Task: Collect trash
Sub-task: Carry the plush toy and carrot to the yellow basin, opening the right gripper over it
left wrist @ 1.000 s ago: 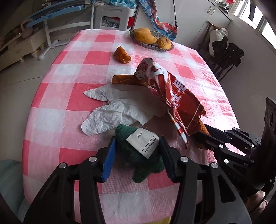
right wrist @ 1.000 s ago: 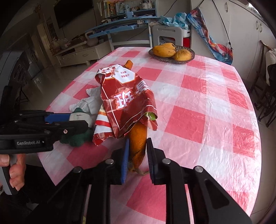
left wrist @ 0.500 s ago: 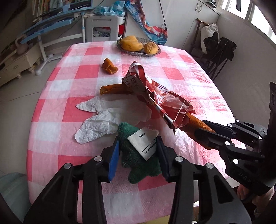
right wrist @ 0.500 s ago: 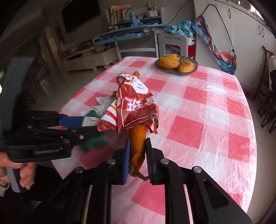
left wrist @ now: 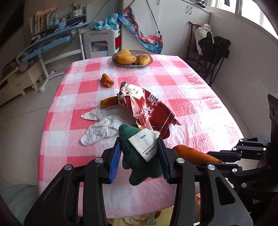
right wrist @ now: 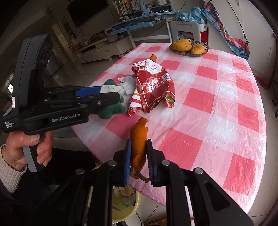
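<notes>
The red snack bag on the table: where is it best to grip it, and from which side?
Probably grip the red snack bag at its crumpled near corner, coming from the near table edge: that corner lifts off the tablecloth, giving the fingers a fold.

1. A lived-in home dining and living area.
2. A table (left wrist: pixel 173 73) under a pink-and-white checked cloth bears a fruit basket (left wrist: pixel 132 58).
3. Behind it stand a blue study desk (left wrist: pixel 52 37), bookshelves (right wrist: pixel 139 5), a dark television (right wrist: pixel 86 12) and white cabinets (left wrist: pixel 173 24).

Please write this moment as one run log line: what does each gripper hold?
left gripper: shut on green plush toy | right gripper: shut on orange peel | red snack bag: on table
</notes>
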Demonstrator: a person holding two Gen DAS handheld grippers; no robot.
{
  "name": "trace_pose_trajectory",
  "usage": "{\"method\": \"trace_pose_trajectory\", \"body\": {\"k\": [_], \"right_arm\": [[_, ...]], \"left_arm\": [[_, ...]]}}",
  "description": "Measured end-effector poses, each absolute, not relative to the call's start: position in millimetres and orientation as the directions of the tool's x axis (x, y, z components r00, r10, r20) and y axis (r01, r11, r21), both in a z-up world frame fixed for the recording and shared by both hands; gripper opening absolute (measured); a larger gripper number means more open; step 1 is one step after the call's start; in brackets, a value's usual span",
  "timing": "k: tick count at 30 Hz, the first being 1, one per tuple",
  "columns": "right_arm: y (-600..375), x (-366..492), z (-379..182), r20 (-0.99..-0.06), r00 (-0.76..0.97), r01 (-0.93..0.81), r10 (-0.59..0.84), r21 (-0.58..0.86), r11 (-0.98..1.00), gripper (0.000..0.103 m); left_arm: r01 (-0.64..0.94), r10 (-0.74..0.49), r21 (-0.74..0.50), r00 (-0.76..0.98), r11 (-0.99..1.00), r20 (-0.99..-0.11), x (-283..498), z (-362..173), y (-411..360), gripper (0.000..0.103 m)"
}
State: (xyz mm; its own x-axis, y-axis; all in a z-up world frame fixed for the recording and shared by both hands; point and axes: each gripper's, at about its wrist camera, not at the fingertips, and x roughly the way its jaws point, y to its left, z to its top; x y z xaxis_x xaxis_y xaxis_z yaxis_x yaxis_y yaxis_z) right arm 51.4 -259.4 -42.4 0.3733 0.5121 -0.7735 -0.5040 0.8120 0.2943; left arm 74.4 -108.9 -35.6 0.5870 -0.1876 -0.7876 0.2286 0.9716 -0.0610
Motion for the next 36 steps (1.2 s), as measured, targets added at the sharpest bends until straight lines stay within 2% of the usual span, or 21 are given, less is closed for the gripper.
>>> {"method": "trace_pose_trajectory", "body": {"k": [5,20,36], "right_arm": [[-266,43,-26,-0.733,0.404,-0.516,0.547,0.311,0.798,0.018],[-247,20,-8,-0.691,0.377,-0.614,0.617,0.312,0.725,0.018],[-210,-18,-17,-0.724,0.242,-0.732,0.646,0.301,0.611,0.018]], "left_arm": [[0.203,-0.151,-0.023,0.642,0.979,-0.752,60,-21,-101,0.039],[0.083,-0.126,-0.097,0.758,0.992,-0.64,6,3,-61,0.039],[0.048,-0.096,-0.091,0.749,0.995,-0.656,-36,-7,-50,0.039]]}}
